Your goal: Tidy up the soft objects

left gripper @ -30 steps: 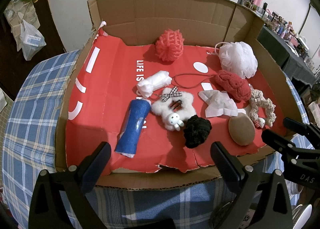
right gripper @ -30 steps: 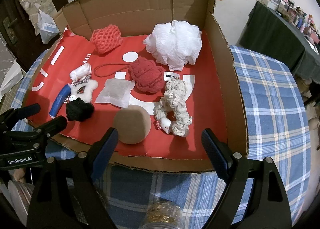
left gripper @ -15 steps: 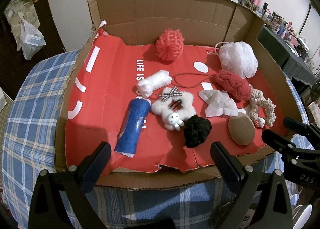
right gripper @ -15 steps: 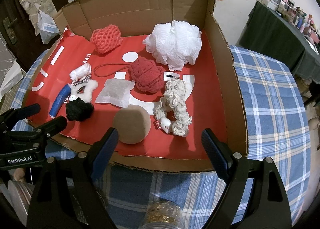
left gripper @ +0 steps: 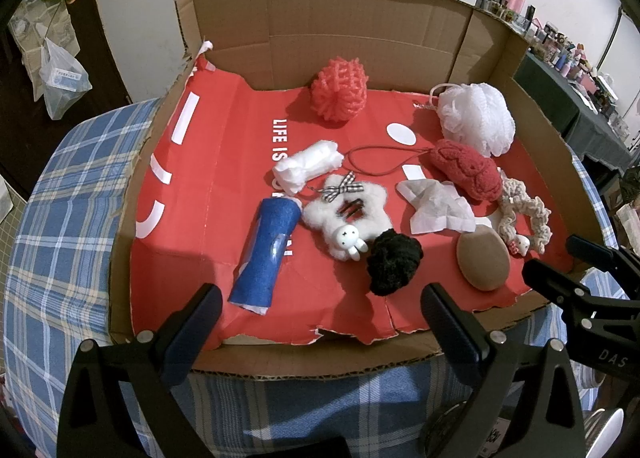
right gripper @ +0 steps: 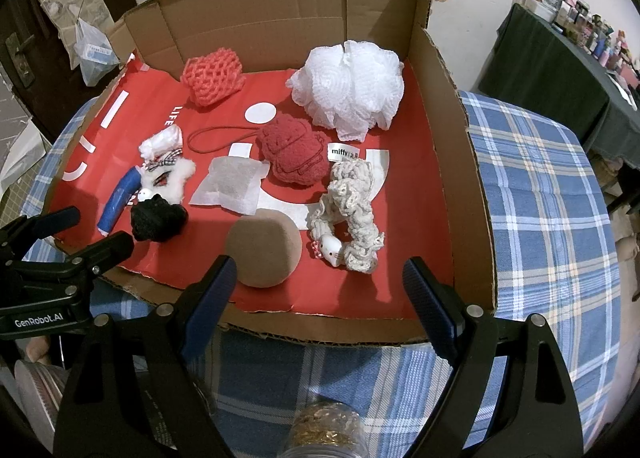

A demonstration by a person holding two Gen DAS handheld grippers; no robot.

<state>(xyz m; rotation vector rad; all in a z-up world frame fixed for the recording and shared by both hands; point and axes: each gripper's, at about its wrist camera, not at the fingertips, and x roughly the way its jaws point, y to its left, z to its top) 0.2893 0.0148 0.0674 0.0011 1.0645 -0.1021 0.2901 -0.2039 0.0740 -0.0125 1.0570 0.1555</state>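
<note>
Nothing is changing over this last second: I am holding both the left hand-held gripper and right hand-held gripper spread and empty at six o'clock, while the soft objects are lying scattered in the red-lined cardboard box, the black fuzzy pom-pom nearest.

Brown cardboard box, red liner with white lettering. Desk cloth: blue/white plaid. Far: coral mesh ball, white pouf. Near: blue roll, black scrunchie, tan pad, cream scrunchie, dark-red knit.
</note>
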